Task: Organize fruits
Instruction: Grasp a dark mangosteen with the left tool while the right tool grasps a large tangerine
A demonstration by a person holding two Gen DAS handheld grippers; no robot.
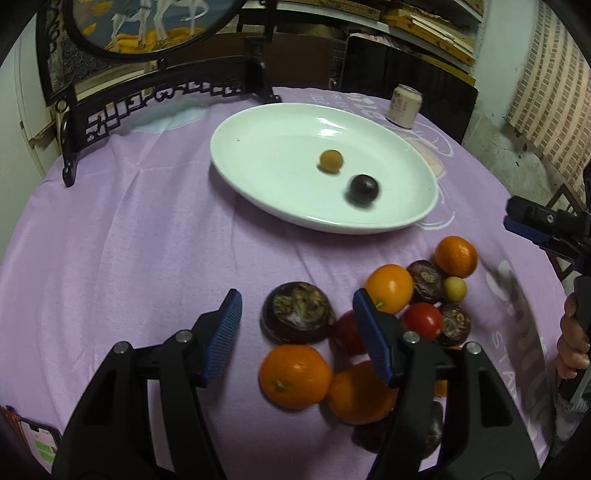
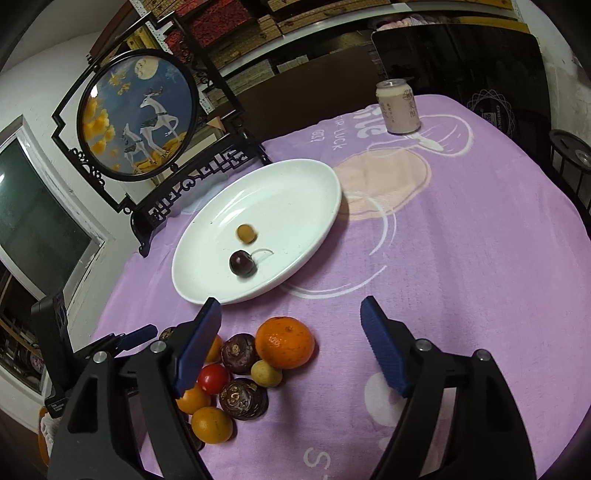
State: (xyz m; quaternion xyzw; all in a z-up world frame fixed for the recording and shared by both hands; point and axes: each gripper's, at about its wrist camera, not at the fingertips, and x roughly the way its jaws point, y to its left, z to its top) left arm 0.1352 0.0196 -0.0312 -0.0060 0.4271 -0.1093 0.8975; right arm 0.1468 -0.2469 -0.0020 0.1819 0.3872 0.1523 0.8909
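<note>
A white oval plate (image 1: 258, 162) (image 2: 303, 192) on the purple cloth holds a small tan fruit (image 1: 331, 160) (image 2: 246, 233) and a dark round fruit (image 1: 364, 189) (image 2: 242, 262). In front of it lies a pile of fruit: oranges (image 1: 294, 376) (image 2: 285, 342), dark water chestnuts (image 1: 297, 312) (image 2: 242, 400), red tomatoes (image 1: 423, 320) (image 2: 213, 377) and a small yellow fruit (image 1: 455, 289) (image 2: 265, 373). My left gripper (image 1: 297, 334) is open above the near side of the pile, holding nothing. My right gripper (image 2: 290, 347) is open above the pile's right side, also holding nothing.
A black-framed round deer picture on a stand (image 1: 147, 26) (image 2: 138, 114) rises behind the plate. A pale drink can (image 1: 404, 106) (image 2: 398, 107) stands at the far right of the table. A phone (image 1: 38, 441) lies at the near left edge. A hand (image 1: 572, 343) grips the right tool.
</note>
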